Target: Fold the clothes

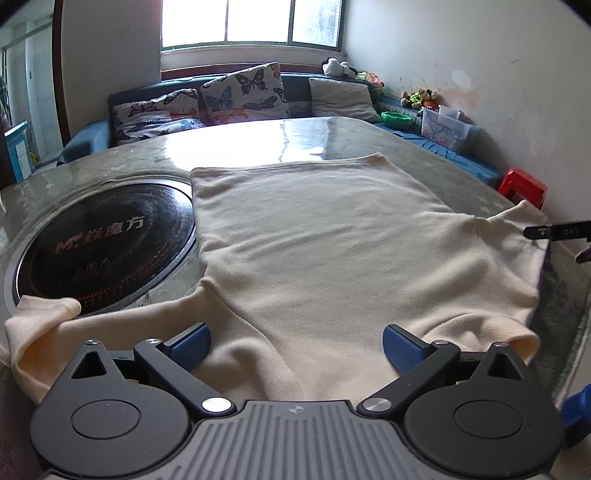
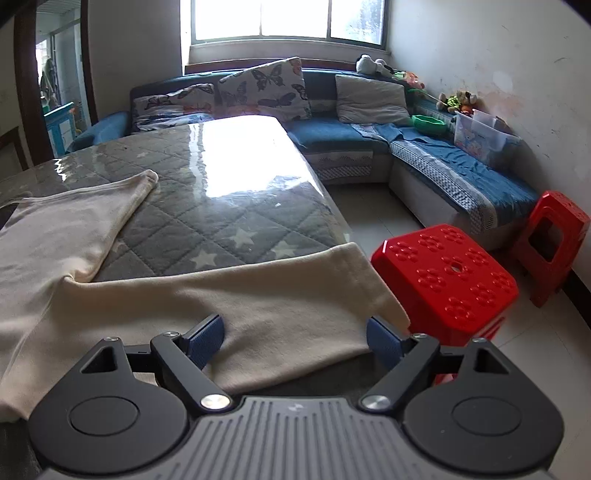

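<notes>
Lying spread flat ahead of the left gripper (image 1: 295, 347), a cream long-sleeved top (image 1: 314, 243) on a table (image 1: 461, 177) with a grey quilted, star-patterned cover under a glossy sheet; hem at the far end, shoulders and neck toward the gripper; jaws set wide, blue pads (image 1: 192, 345) apart over the near edge of the cloth, nothing between them pinched; off to its left, a round black induction hob (image 1: 99, 240) sunk in the table, with one sleeve (image 1: 40, 325) curling over the hob's near rim just left of the left pad; far to its right, the tip of the other tool (image 1: 554, 232) poking in beside the opposite sleeve. Hovered likewise over that sleeve (image 2: 295, 295), the right gripper (image 2: 295, 339), jaws wide, blue pads (image 2: 205, 341) straddling the sleeve's breadth, cloth lying loose between them and not clamped; cuff ahead and to its right at the table's edge; body of the top away to its left. Stood just right of the gripper, a red plastic stool (image 2: 447, 273); a second red stool (image 2: 554, 236) farther right by the wall; beyond, a blue corner sofa (image 2: 461, 173) with butterfly cushions (image 2: 266, 88) under a bright window (image 2: 288, 18).
</notes>
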Tool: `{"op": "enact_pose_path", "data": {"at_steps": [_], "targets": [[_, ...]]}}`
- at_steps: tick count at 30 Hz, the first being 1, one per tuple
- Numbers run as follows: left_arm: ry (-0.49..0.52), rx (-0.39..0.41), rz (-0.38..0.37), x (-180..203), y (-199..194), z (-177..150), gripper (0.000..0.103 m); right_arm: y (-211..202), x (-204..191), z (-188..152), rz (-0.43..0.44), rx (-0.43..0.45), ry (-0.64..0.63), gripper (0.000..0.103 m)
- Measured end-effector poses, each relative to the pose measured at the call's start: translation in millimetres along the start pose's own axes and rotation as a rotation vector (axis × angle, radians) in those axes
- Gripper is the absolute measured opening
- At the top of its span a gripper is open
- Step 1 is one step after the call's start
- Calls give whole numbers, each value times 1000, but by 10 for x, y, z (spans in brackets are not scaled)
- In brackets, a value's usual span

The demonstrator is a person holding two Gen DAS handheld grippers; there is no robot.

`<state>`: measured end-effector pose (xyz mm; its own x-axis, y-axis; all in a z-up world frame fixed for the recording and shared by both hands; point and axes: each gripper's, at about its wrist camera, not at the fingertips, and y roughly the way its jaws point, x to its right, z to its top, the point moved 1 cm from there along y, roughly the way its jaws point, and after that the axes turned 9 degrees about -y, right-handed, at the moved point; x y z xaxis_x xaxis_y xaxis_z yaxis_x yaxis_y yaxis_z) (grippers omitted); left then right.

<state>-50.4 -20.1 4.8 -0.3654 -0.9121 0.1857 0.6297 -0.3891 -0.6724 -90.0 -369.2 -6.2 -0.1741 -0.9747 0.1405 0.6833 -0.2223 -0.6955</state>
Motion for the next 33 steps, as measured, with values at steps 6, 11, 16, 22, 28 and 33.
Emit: {"op": "enact_pose_path", "data": {"at_steps": [6, 11, 16, 22, 28, 33], "targets": [[-38, 42, 14, -179, -181, 38, 100, 9, -201, 59, 12, 8, -39, 86], [-121, 50, 61, -521, -268, 85, 100, 19, -377, 110, 25, 17, -73, 87], [-194, 43, 139, -853, -311, 94, 94, 29, -526, 152, 35, 23, -100, 92], [-206, 110, 390, -1101, -305, 57, 87, 47, -502, 134, 30, 14, -74, 98], [-302, 154, 625, -1418, -395, 2, 88, 58, -501, 132, 24, 11, -75, 100], [-402, 153, 683, -1702, -518, -6, 88, 65, -503, 135, 21, 10, -76, 100]]}}
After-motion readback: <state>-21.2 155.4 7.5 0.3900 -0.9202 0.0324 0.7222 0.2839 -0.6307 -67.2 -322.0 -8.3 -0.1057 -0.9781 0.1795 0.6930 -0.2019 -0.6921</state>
